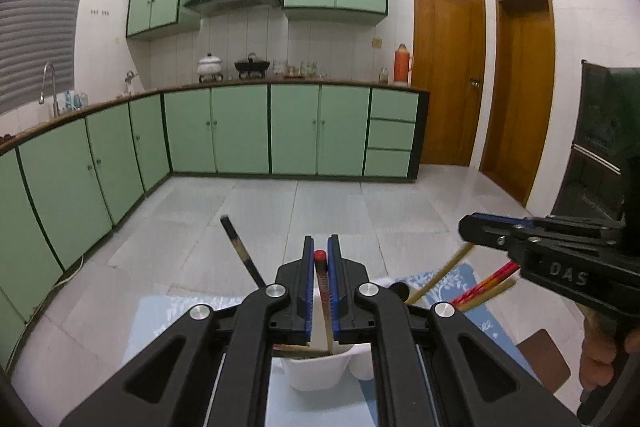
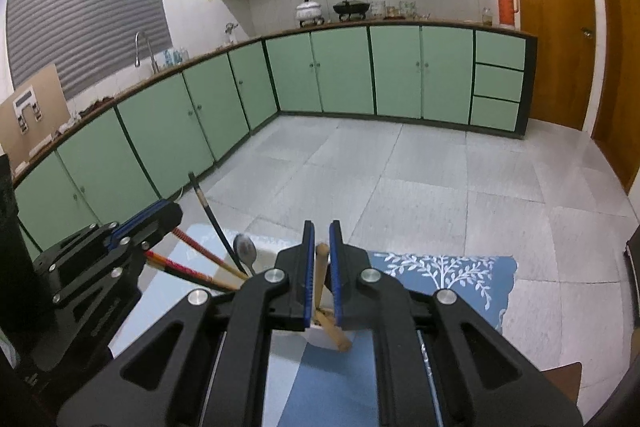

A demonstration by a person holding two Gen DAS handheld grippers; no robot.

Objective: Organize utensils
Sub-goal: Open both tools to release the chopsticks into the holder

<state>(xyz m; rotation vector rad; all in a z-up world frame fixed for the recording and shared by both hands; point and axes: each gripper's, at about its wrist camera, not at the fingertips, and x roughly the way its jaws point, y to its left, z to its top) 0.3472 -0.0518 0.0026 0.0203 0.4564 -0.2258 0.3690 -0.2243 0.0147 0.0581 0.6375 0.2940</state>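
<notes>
Left gripper [image 1: 320,247]: jaws nearly closed on a red-tipped chopstick [image 1: 322,283] that stood in the white cup [image 1: 316,367].
Right gripper [image 2: 320,239]: jaws narrowly parted around a wooden stick [image 2: 321,275]; contact unclear.
Hidden: cup largely behind the grippers; cloth [image 2: 440,271] cut off.

Even indoor light, sharp focus, fisheye-bent edges.
</notes>
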